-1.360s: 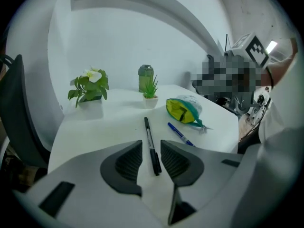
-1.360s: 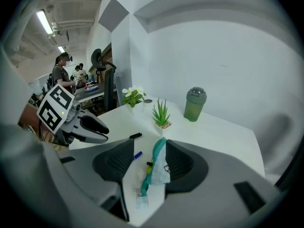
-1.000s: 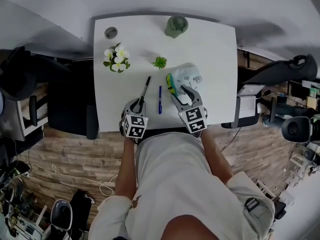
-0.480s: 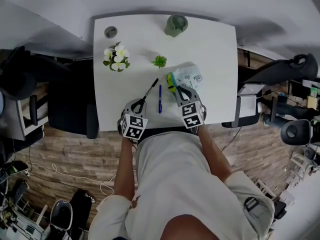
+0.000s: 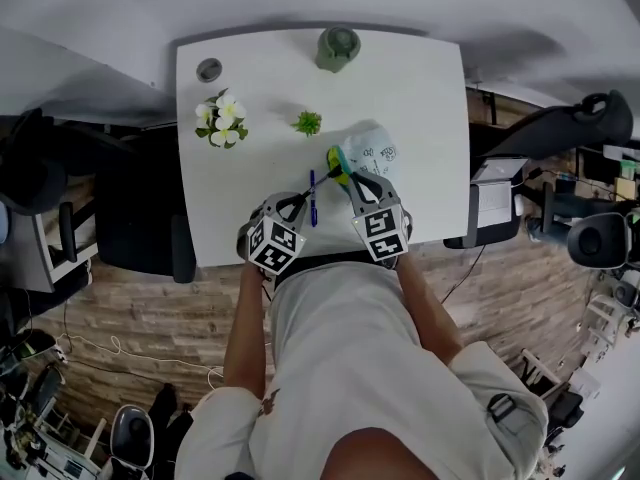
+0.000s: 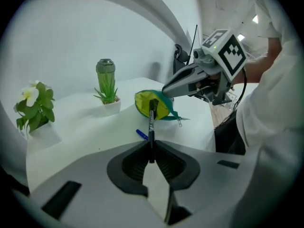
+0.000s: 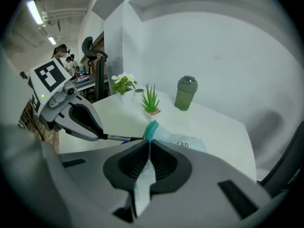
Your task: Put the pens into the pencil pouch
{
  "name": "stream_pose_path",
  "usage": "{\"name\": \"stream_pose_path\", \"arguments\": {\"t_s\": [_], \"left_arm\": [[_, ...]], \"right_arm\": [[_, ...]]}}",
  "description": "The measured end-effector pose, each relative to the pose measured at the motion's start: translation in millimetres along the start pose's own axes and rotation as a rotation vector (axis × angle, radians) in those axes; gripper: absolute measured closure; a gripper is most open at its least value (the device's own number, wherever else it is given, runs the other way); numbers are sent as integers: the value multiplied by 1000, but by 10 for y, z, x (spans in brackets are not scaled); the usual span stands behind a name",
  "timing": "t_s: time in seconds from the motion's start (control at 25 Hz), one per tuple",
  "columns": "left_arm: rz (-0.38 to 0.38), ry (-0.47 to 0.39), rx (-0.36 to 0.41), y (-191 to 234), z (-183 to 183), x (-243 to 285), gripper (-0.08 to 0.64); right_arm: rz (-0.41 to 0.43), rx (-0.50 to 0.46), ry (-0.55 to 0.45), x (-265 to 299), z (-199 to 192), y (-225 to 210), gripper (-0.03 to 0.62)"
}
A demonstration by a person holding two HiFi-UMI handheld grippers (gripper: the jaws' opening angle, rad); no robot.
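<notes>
White table (image 5: pixel 260 88), black pen (image 6: pixel 151 122) tight in left hand-held gripper (image 6: pixel 150 145), tip at pouch (image 6: pixel 141 103)

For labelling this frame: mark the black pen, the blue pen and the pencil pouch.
black pen (image 6: pixel 151 127), left gripper view, middle of its barrel.
blue pen (image 6: pixel 141 134), left gripper view, the end that shows beside the black pen.
pencil pouch (image 7: pixel 183 141), right gripper view, its pale printed side.

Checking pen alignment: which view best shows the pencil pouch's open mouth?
The left gripper view: it looks straight into the yellow-lined mouth of the pale printed pencil pouch, with the black pen in the left gripper aimed at it. The right gripper view shows only its teal rim edge-on; the head view shows it small.
</notes>
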State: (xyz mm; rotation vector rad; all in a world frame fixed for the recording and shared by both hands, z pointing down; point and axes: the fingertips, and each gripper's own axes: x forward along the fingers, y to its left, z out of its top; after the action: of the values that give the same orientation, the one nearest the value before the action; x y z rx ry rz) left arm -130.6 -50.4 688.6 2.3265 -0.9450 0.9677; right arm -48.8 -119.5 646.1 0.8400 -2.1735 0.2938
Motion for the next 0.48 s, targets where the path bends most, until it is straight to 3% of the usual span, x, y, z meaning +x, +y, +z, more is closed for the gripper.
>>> {"name": "stream_pose_path", "arguments": {"t_s": [0.48], "left_arm": [[-83,23,92,-47,417,405,520]], "right_arm": [[16,7,-6,-55,6,-24,577]]}}
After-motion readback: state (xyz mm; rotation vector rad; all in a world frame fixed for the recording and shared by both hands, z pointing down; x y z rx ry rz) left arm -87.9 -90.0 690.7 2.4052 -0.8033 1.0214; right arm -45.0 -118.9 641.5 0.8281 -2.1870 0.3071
